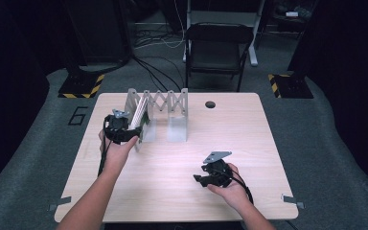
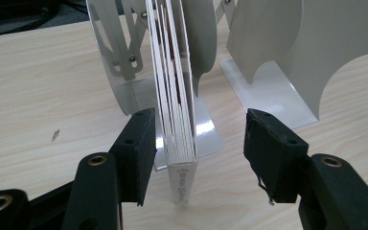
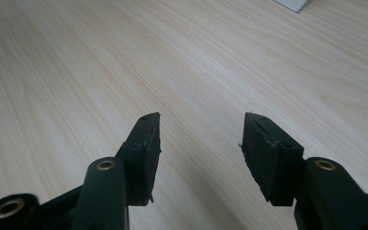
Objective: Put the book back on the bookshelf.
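Observation:
A thin white book (image 2: 177, 96) stands on edge, leaning in the left bay of a grey metal folding book rack (image 2: 278, 62). In the high view the book (image 1: 138, 119) and rack (image 1: 172, 103) sit at the table's far left-centre. My left gripper (image 2: 199, 124) is open around the book's near end. Its left pad (image 2: 141, 153) is close beside the cover, while the right pad (image 2: 268, 153) stands well apart from it. From above, the left gripper (image 1: 135, 133) is at the rack's front left. My right gripper (image 3: 201, 122) is open and holds nothing over bare wood near the front right (image 1: 197, 179).
The wooden table (image 1: 196, 143) has a round cable hole (image 1: 210, 104) at the back. A black chair (image 1: 218, 45) stands beyond the far edge. Striped stand bases (image 1: 81, 86) (image 1: 287, 81) sit on the floor at both far corners.

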`<state>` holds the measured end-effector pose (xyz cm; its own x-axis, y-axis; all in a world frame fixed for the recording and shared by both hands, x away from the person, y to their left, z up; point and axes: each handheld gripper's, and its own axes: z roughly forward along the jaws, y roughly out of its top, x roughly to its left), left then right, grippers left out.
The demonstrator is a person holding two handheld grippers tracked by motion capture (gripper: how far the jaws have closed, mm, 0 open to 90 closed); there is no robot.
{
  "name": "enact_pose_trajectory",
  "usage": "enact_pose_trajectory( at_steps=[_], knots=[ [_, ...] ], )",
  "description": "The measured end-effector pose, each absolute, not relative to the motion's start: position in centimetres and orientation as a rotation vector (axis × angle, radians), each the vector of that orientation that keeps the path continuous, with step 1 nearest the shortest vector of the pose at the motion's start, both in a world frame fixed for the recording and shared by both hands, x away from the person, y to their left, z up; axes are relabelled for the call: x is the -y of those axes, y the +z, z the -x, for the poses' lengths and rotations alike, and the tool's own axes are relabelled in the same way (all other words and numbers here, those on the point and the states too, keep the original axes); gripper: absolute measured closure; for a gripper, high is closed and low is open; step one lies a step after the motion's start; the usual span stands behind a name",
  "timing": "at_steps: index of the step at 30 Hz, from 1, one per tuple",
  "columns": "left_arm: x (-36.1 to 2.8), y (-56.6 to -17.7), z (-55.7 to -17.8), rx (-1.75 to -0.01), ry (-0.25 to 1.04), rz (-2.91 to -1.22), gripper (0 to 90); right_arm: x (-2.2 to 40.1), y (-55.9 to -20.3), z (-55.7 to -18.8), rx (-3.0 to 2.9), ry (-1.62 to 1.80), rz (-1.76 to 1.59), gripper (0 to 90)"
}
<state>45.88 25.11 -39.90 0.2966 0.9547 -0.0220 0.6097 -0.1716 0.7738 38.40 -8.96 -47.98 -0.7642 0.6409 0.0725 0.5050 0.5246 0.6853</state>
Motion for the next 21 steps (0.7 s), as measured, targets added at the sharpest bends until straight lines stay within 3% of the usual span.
enact_pose_trajectory(
  at_steps=[21],
  knots=[
    [-25.4, -37.1, -41.2, -1.209, 0.552, -1.99, 46.2, 9.3, -47.8, -38.1, -2.563, 1.065, -0.999, 47.9]
  ],
)
